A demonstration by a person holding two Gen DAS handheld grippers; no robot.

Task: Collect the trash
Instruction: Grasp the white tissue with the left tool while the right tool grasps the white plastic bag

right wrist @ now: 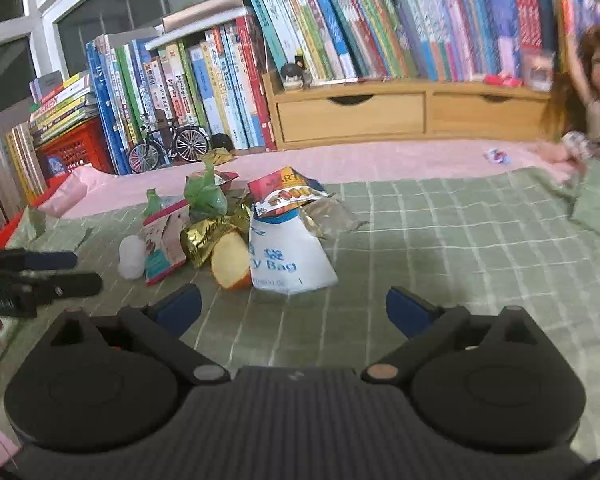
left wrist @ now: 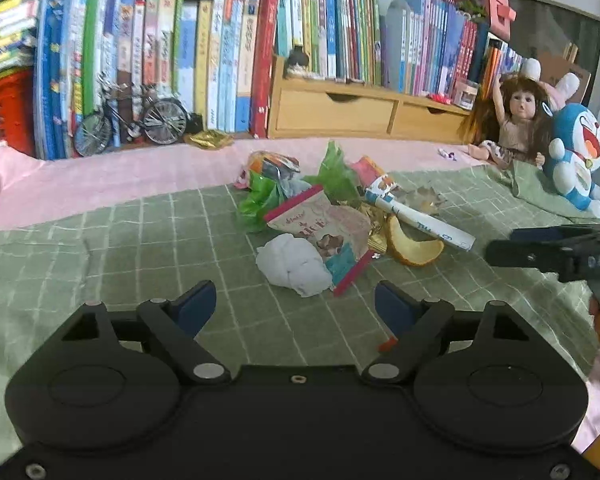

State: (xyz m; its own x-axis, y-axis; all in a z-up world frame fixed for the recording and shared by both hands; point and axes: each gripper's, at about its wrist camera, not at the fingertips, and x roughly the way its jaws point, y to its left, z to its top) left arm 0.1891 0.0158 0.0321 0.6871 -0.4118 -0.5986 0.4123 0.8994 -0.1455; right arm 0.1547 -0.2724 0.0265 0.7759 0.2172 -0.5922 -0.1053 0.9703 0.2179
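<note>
On the green cloth, left gripper and right gripper both gape empty, short of the trash pile. Tissue, wrappers, peel, white bag all untouched. Nothing collected yet.

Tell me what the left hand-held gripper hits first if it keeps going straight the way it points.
Most likely the crumpled white tissue: it lies just ahead of the open left hand-held gripper, nearest of the trash pile on the green checked cloth. The pink snack packet is right behind it. Depth is hard to judge, so the cloth might come first.
</note>
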